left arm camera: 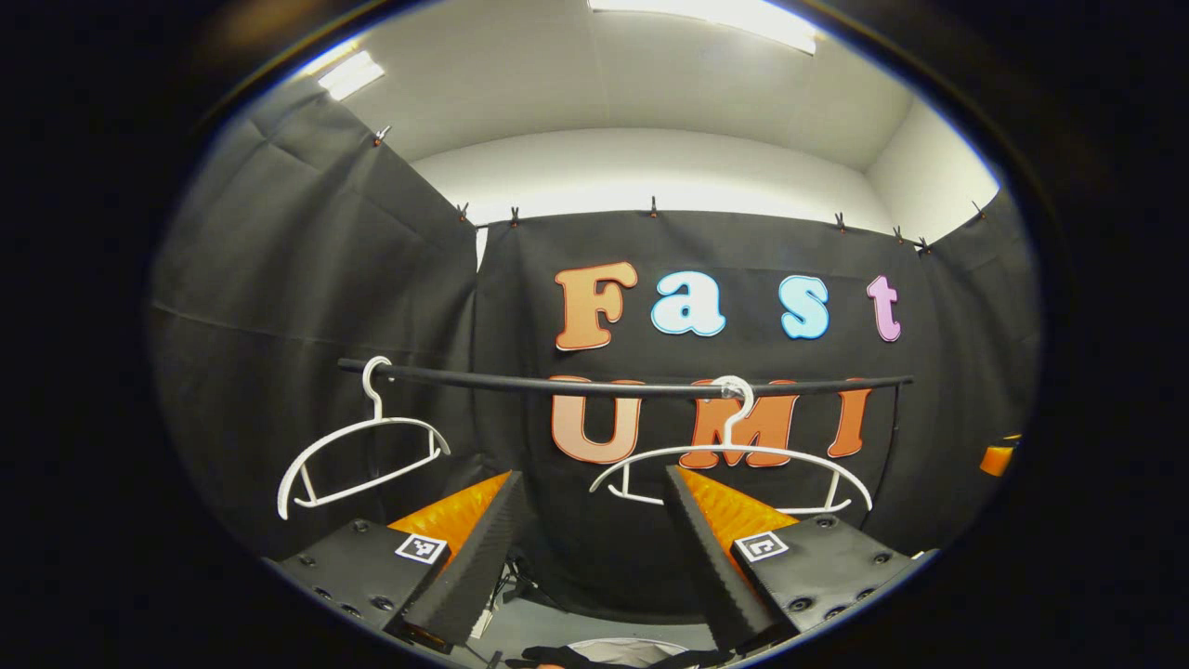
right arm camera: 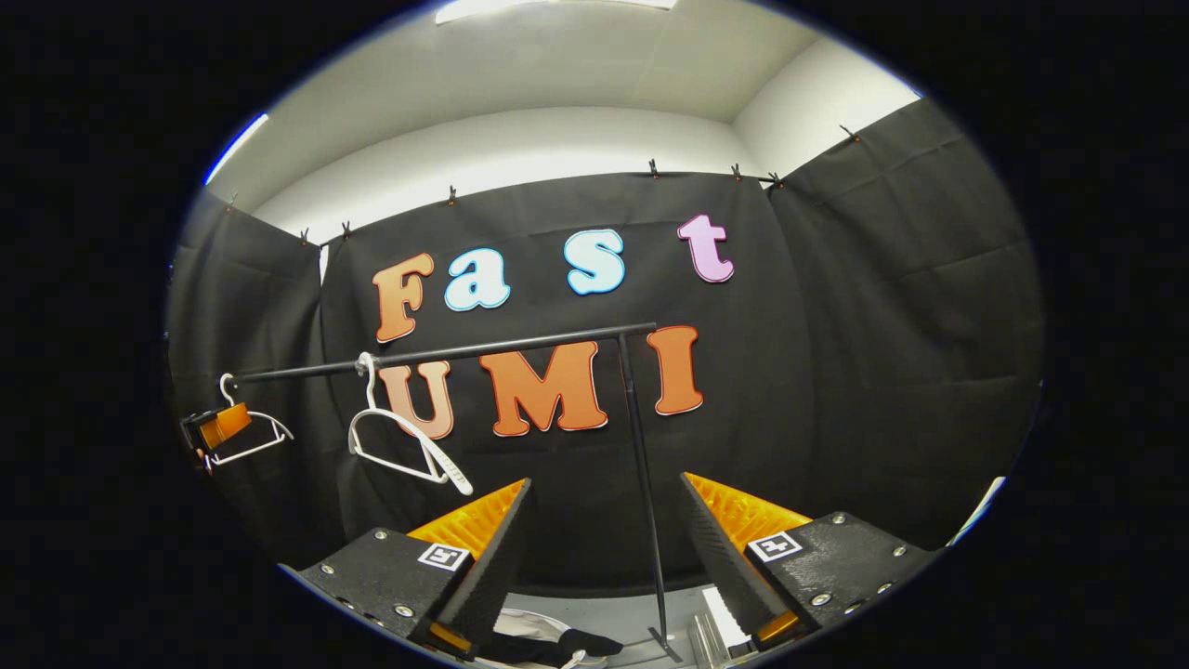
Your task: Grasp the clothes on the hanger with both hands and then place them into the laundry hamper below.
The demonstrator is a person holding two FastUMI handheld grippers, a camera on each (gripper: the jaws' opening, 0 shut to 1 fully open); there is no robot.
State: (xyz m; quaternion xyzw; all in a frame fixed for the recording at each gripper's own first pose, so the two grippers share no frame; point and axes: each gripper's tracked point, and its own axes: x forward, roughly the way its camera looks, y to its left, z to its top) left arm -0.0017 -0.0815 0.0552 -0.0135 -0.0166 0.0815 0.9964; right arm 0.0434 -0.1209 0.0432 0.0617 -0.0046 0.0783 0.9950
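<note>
A black rail (left arm camera: 557, 383) carries two bare white hangers, one at the left (left arm camera: 358, 455) and one at the centre (left arm camera: 734, 460). My left gripper (left arm camera: 592, 474) is open below the rail, with nothing between its fingers. Under it lies dark clothing (left arm camera: 557, 656) in a pale hamper (left arm camera: 618, 648). My right gripper (right arm camera: 607, 478) is open too and holds nothing. In the right gripper view the rail (right arm camera: 446, 353), both hangers (right arm camera: 409, 446) (right arm camera: 255, 437) and the left gripper (right arm camera: 218, 426) appear at the left. Dark clothing (right arm camera: 543, 643) rests in the hamper (right arm camera: 520, 621) below.
The rail's upright black post (right arm camera: 641, 483) stands between my right fingers and reaches a foot on the grey floor (right arm camera: 613, 613). A white object (right arm camera: 720, 621) lies on the floor by the post. Black cloth walls close the booth on three sides.
</note>
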